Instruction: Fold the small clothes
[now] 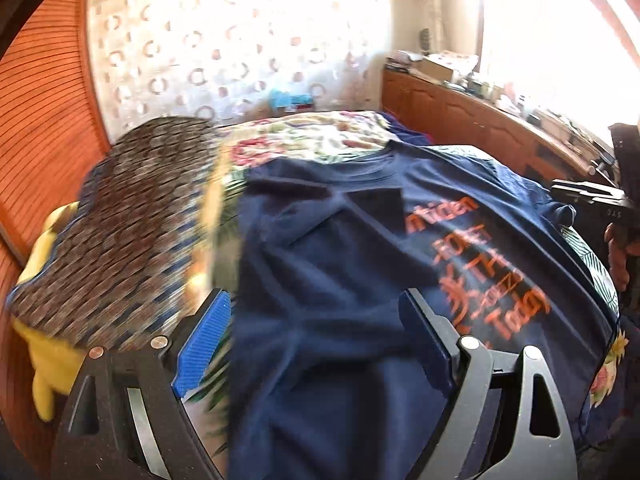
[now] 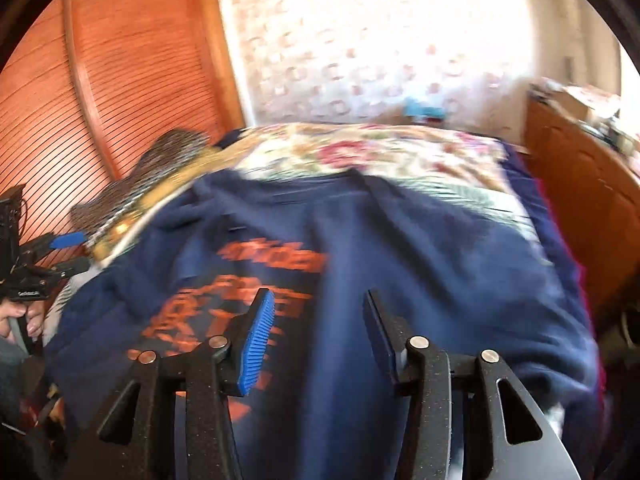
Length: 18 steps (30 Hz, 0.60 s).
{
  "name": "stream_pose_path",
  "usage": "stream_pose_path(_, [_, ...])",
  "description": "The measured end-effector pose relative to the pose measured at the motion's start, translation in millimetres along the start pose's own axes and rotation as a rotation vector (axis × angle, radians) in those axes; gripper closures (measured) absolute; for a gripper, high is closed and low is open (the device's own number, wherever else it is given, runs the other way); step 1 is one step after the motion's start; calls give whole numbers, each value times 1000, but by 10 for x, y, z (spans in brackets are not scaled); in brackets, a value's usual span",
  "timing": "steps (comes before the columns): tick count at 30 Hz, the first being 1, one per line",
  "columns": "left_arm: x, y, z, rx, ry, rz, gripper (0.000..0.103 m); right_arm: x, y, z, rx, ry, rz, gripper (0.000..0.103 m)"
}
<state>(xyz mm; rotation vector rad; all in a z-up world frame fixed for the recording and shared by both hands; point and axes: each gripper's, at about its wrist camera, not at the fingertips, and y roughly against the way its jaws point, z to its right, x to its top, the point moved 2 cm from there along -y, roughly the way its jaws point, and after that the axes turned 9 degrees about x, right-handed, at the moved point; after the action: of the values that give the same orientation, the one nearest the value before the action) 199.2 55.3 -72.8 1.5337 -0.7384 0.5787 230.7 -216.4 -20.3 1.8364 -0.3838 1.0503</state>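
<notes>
Navy T-shirt (image 1: 340, 240) flat, collar toward far wall, both claws (image 1: 316, 340) (image 2: 320, 332) released, empty

A bedroom. A bed (image 2: 400, 160) with a floral cover stands against a pale wall (image 1: 240, 40) patterned with circles. Slatted orange wooden doors (image 2: 132, 80) fill one side; a cluttered wooden cabinet (image 1: 460, 120) runs beneath a bright, sunlit window (image 1: 540, 40).
</notes>
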Motion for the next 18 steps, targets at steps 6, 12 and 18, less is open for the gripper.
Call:
stream_pose_path(6, [196, -375, 494, -61, -86, -33, 16, -146, 530, 666, -164, -103, 45, 43])
stream_pose_path(12, [182, -684, 750, -72, -139, -112, 16, -346, 561, 1164, -199, -242, 3, 43])
stream_pose_path(18, [113, -793, 802, -73, -147, -150, 16, -328, 280, 1371, -130, -338, -59, 43])
